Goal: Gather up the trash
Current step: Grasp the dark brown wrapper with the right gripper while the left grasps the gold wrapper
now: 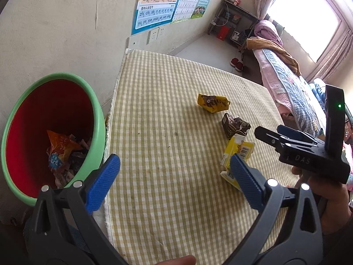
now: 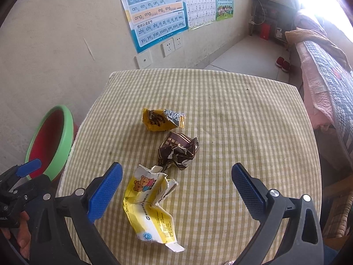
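Tongs on the right (image 2: 176,190) gape wide and empty over the checked desk (image 2: 242,132), the torn yellow carton (image 2: 150,201) between their blue pads, brown wrapper (image 2: 178,150) and yellow wrapper (image 2: 162,120) beyond, while the left tongs (image 1: 174,178) stand equally wide beside the red bin (image 1: 44,119).

We see a beige wall (image 2: 55,44) with pinyin posters (image 2: 154,11), a bright window (image 1: 304,19) and a quilted bed (image 1: 286,84).

Checked table (image 2: 242,114) bearing 3 wrappers (image 2: 163,122).
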### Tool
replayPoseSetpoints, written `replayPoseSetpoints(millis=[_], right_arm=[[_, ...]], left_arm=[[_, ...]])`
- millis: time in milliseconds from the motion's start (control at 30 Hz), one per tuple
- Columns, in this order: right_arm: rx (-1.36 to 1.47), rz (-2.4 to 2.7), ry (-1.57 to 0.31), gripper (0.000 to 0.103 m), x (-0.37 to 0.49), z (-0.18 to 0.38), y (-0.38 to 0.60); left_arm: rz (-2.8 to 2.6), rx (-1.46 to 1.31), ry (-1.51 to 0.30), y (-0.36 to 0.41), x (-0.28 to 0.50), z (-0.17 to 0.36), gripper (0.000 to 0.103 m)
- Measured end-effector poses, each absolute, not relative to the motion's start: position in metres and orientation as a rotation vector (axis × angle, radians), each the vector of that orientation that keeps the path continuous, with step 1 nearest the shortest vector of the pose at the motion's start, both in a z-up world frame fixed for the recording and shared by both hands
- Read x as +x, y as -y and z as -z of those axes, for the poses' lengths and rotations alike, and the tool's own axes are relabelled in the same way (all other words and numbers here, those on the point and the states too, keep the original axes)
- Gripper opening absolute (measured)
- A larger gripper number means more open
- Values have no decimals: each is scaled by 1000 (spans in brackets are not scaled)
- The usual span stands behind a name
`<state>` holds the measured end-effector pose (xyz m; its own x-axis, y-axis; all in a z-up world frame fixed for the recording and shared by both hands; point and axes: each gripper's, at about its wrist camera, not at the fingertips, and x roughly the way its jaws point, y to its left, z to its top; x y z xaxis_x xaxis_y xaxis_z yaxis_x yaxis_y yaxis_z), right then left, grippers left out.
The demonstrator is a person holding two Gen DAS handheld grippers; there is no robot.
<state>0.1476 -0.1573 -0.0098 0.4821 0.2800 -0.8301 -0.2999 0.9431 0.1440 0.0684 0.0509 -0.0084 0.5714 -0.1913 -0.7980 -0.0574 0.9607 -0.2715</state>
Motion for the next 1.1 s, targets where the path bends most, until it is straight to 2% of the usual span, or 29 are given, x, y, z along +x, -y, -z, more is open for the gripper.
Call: replayPoseSetpoints(millis=[67, 200, 333, 400, 467, 633, 833, 900, 1000, 1100], right_arm=[[-20, -347, -1018, 93, 155, 16, 155], [-27, -327, -1052, 83, 172, 28, 147], [-14, -315, -1092, 79, 185, 42, 146], [-18, -305, -1102, 68, 189, 47, 147], [-11, -309, -1123, 63, 194, 54, 149], [13, -345, -1132, 62, 198, 56, 153], [39, -364, -1145, 66, 201, 59, 157], [50, -371, -1140, 61, 201, 58, 159], [63, -397, -1158, 61, 202, 59, 161], [86, -410, -1180, 64, 205, 63, 161]], left_arm=[[79, -281, -972, -51, 74, 12, 97], [76, -278, -988, -51, 84, 20, 97], [79, -265, -994, -49, 97, 24, 97], [83, -261, -994, -48, 105, 24, 97], [88, -259, -995, -46, 112, 24, 97], [114, -244, -996, -33, 130, 26, 97], [131, -242, -1006, -22, 139, 30, 97], [133, -242, -1008, -21, 140, 30, 97], [134, -239, -1018, -20, 142, 33, 97], [130, -245, -1019, -20, 144, 34, 97]])
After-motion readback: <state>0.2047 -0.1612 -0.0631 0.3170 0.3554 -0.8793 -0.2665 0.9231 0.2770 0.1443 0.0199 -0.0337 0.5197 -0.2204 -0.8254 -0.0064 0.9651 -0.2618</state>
